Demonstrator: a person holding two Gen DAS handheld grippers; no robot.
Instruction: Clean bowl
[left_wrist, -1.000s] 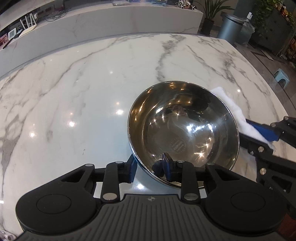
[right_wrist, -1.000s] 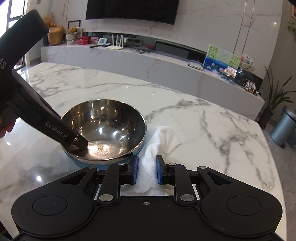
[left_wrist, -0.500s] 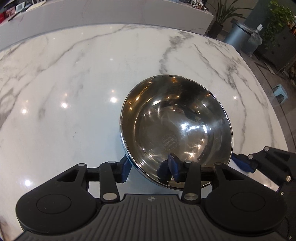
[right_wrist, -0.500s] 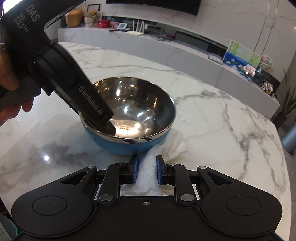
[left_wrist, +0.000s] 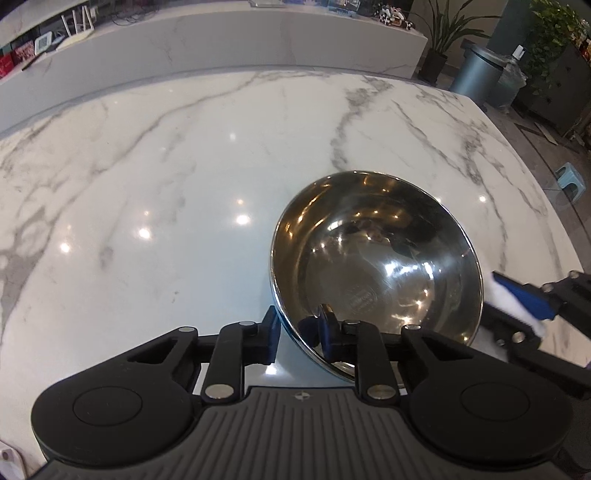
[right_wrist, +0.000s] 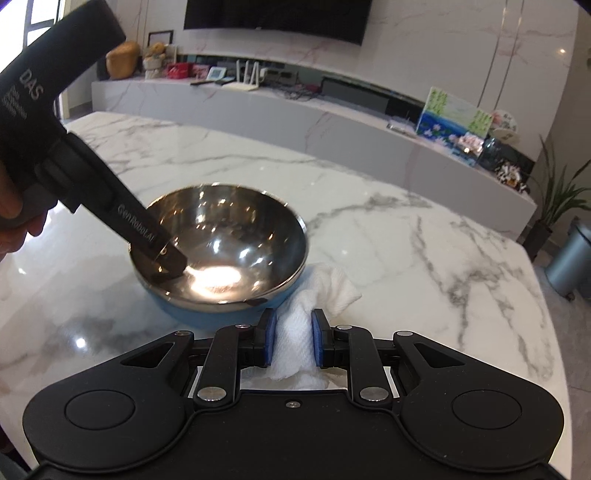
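The round steel bowl with a mirror-bright inside and a blue outer shell (left_wrist: 376, 266) stands on the white marble table with grey veins (left_wrist: 184, 184), and its inside looks empty and shiny. At the bowl's near rim, the left tool (left_wrist: 297, 332) straddles the wall: one blue pad is outside the bowl, the other inside. Its jaws are closing on the rim, and from the right wrist view the black finger already seems to press on the inner wall, so I judge the rim is gripped. Just beside the bowl, on its other side, the right tool (right_wrist: 290, 341) is closed narrow on a crumpled white paper towel (right_wrist: 295, 332); the loose end of the towel lies on the table and touches the blue shell.

The step in hand seems to be steadying the bowl before wiping; no wiping has started yet. The next move probably calls for lifting the towel over the rim and pressing it down into the bowl, while the left tool holds firm so the smooth bowl does not slide or tip.

Around the bowl the table is free. Beyond the bowl there is much open room; the table edge is closer behind the towel side, so the right tool should keep toward the bowl.
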